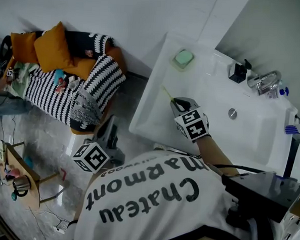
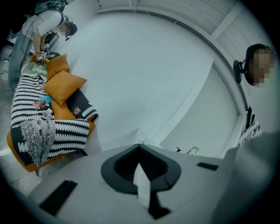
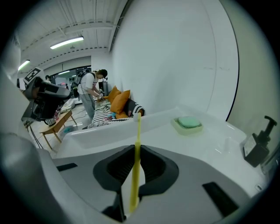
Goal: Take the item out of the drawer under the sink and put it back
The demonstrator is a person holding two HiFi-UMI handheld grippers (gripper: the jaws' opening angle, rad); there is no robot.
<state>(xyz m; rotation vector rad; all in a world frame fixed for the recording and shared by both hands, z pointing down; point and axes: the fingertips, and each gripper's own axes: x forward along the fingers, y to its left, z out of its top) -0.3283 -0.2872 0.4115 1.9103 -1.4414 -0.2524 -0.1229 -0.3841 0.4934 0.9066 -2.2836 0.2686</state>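
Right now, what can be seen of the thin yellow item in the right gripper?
The yellow stick is thin, straight and pale, plastic by its look. The right gripper is shut on its near part, and the rest juts out past the jaws. It is held slanting above the rim of the white sink, touching nothing else. What kind of tool it is I cannot tell.

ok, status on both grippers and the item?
Left gripper shut, empty, low beside the sink. Right gripper shut on thin yellow stick, above the sink. Nothing blocking seen; drawer out of view.
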